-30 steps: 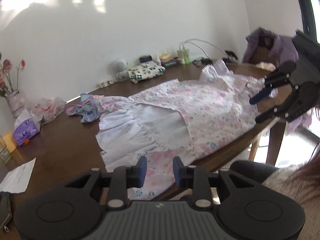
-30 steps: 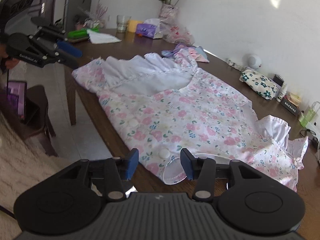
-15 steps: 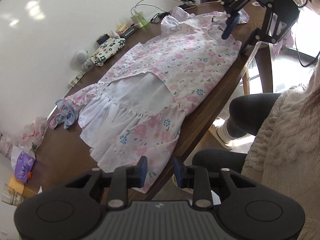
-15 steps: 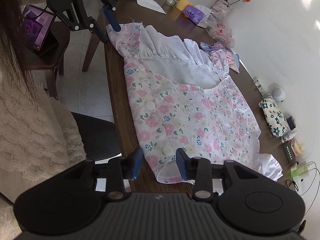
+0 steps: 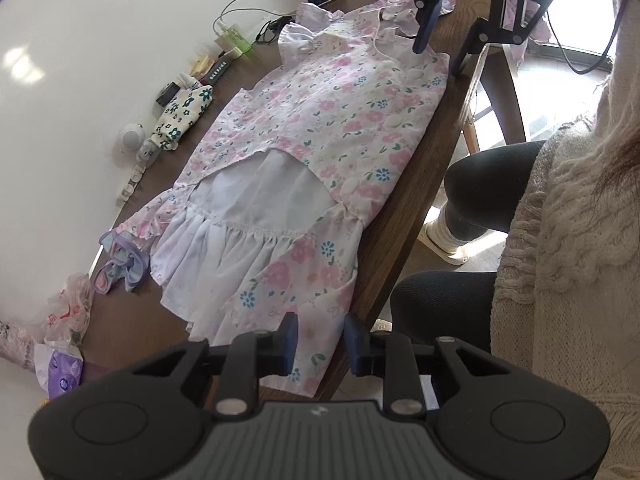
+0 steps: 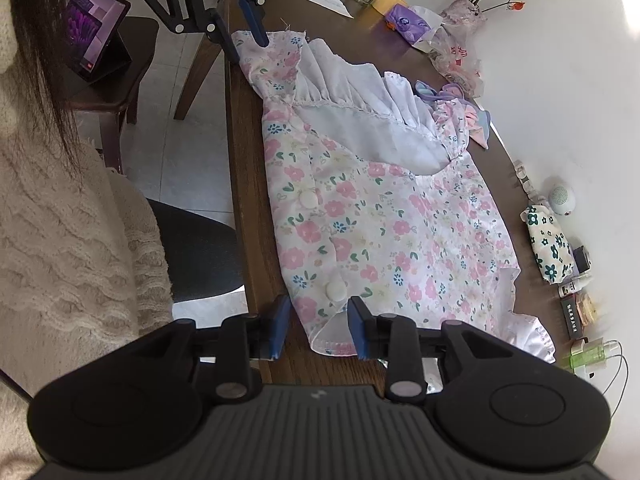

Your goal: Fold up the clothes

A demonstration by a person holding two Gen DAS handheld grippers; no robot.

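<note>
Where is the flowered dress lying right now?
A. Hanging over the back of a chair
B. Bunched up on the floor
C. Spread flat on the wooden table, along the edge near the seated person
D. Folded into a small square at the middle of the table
C: the flowered dress lies spread out on the wooden table, its long side running along the table edge next to the seated person's sweater.

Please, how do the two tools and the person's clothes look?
Both the left tool and the right tool are black, with blue pads, silver screws and a ribbed grey base. The person wears a cream knit sweater and dark leggings.
</note>
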